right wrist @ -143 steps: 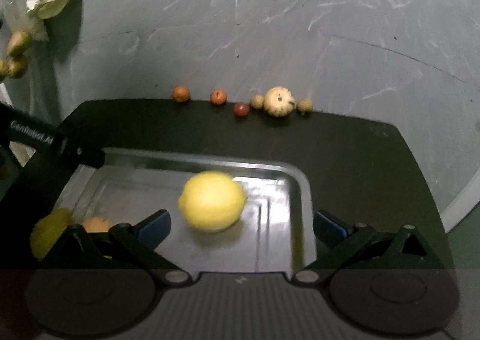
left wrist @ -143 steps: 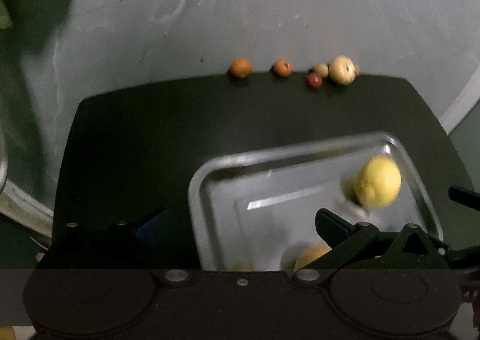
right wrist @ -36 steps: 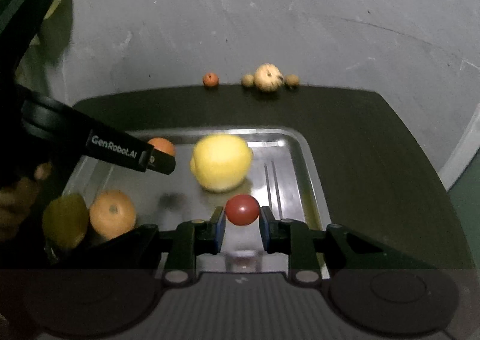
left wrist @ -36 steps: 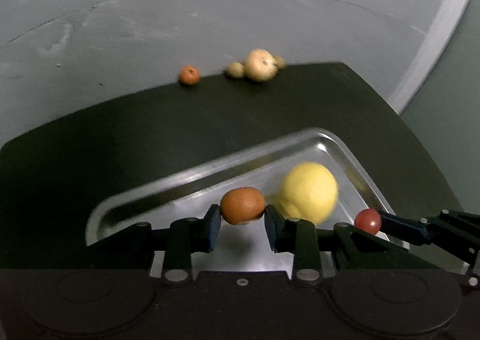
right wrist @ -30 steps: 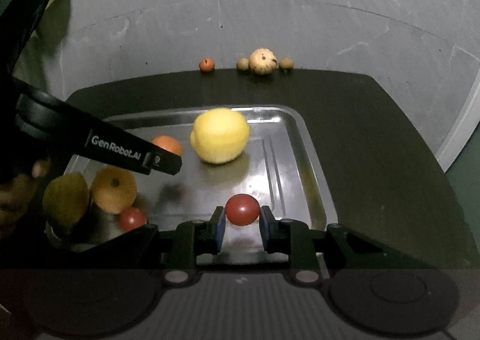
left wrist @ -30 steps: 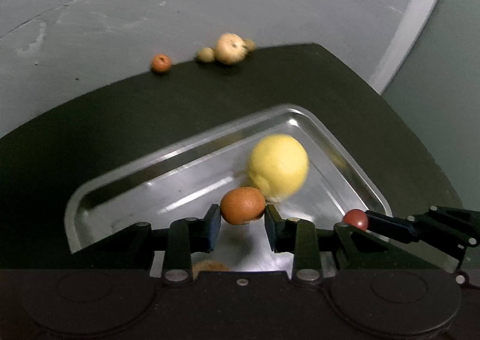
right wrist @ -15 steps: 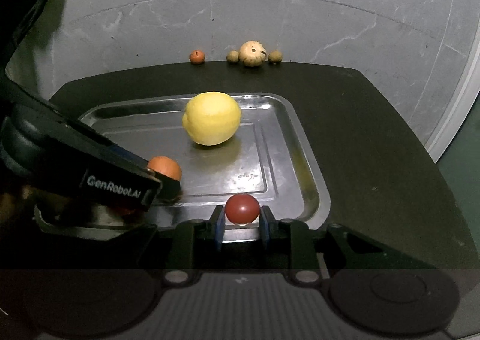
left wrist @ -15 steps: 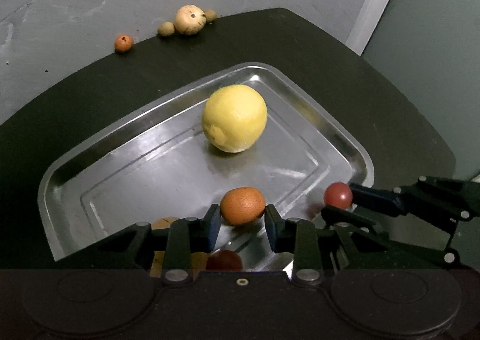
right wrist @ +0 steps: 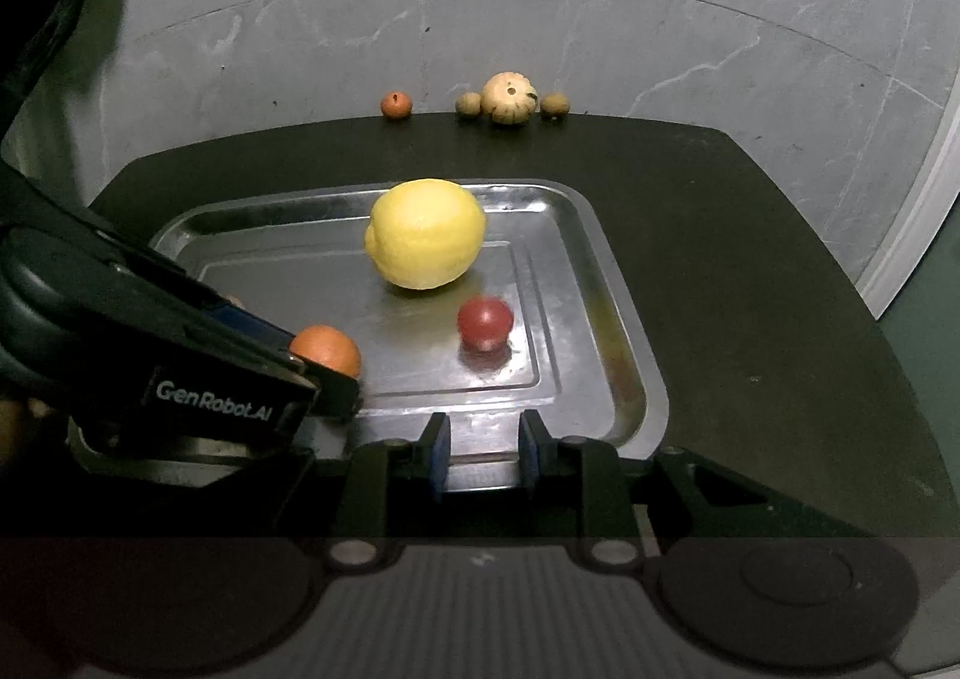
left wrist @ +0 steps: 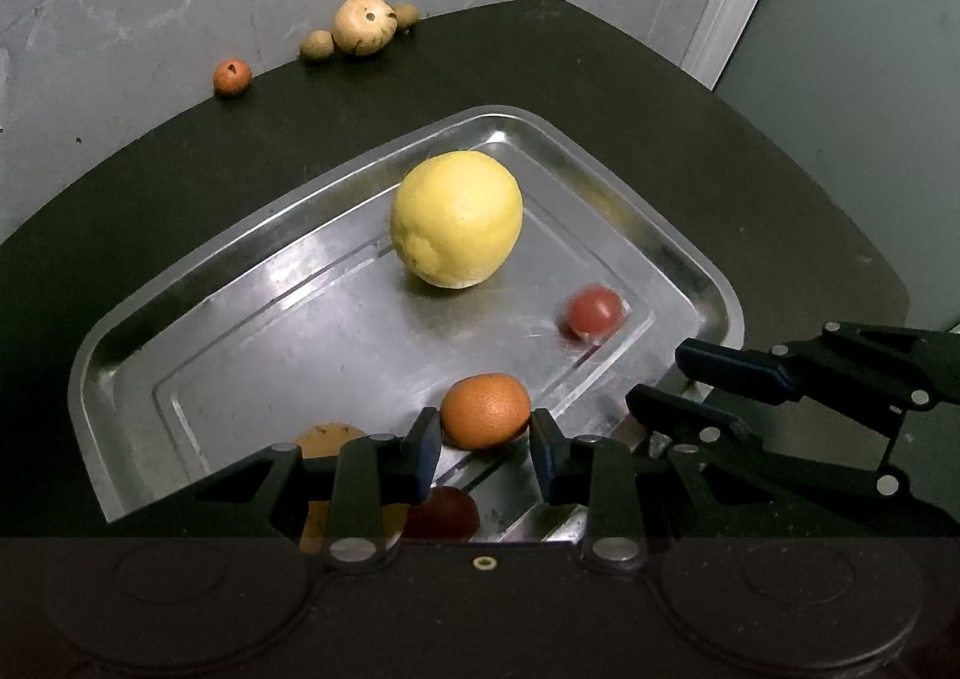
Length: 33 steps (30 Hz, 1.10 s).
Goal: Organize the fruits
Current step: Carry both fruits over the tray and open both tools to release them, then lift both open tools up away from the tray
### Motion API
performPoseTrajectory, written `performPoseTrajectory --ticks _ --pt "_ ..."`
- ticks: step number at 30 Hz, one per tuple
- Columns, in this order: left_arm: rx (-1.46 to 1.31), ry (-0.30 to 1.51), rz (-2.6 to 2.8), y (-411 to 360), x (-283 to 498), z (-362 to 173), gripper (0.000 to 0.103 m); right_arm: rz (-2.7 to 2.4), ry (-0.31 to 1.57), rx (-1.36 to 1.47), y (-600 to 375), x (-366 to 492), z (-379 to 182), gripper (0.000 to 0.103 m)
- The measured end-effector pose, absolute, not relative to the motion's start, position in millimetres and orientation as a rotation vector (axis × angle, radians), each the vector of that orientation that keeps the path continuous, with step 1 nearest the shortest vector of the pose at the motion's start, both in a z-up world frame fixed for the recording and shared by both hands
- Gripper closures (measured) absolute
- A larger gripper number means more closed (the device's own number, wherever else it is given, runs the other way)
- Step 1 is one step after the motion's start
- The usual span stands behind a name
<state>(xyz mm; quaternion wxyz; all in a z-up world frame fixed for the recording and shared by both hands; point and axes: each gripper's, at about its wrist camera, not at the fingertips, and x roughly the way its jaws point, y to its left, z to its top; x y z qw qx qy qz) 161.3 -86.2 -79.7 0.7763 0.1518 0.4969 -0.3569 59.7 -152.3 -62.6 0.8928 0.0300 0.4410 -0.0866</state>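
Over the shiny rectangular metal tray [left wrist: 114, 379], the left gripper [left wrist: 485, 442] clenches a small orange citrus fruit [left wrist: 485, 418]; the right gripper [right wrist: 480, 454] is released, a small red tomato [right wrist: 485, 321] lying beside the large yellow lemon [right wrist: 425, 241].

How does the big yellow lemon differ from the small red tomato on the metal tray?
The big yellow lemon is far larger than the small red tomato. The lemon looks sharp; the tomato looks blurred. The lemon lies nearer the far rim, the tomato nearer the right gripper. Both sit free on the metal tray.
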Motion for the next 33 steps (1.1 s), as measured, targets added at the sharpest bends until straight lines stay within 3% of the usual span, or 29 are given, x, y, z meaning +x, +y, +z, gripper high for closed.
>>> performPoseTrajectory --ticks 5,10,12,15,19,22,33 --pt "0.319 1.076 -0.783 -85 163 -77 0.069 -0.191 0.908 0.068 -154 54 -57 0.062" --pt "0.314 1.051 -0.808 -84 159 -71 0.058 -0.214 0.908 0.072 -159 47 -51 0.034" --pt "0.307 1.040 -0.812 -83 157 -68 0.053 -0.228 0.903 0.084 -162 44 -47 0.019" --pt "0.290 1.015 -0.812 -80 155 -62 0.042 -0.243 0.903 0.098 -164 40 -43 0.007" --pt "0.282 0.978 -0.794 -73 152 -54 0.016 -0.243 0.912 0.102 -165 40 -40 0.002" --pt "0.281 0.967 -0.775 -66 151 -49 0.010 -0.231 0.929 0.106 -163 41 -40 0.001" --pt "0.265 1.002 -0.660 -11 156 -41 0.005 -0.095 0.995 0.093 -139 50 -42 0.001"
